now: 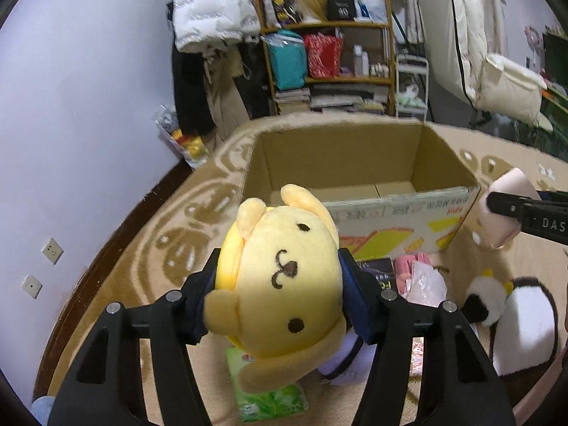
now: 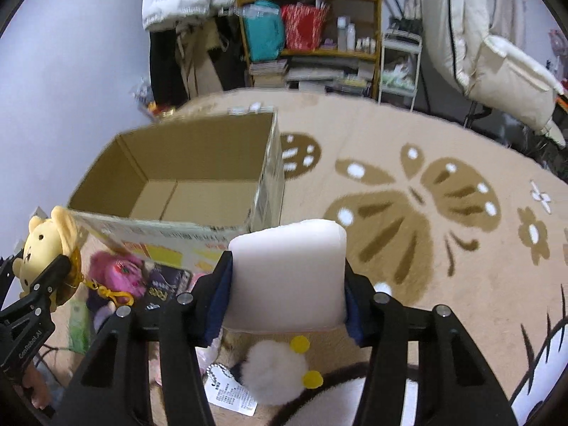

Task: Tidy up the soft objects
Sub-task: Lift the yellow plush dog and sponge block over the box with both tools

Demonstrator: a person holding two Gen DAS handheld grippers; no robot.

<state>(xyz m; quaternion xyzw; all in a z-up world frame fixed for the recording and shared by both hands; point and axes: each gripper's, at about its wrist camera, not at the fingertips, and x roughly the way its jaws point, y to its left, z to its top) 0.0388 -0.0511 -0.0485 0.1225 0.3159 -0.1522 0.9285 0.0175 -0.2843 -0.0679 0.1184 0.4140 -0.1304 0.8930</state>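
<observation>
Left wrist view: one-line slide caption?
Left gripper clamps a yellow plush dog before an open cardboard box on a patterned rug.

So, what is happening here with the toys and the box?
A person holds a gripper in each hand. The left gripper is shut on a yellow dog plush; the right gripper is shut on a pale pink soft block. Both are held above the carpet, just in front of the open cardboard box, which looks empty. More soft toys lie on the carpet.
</observation>
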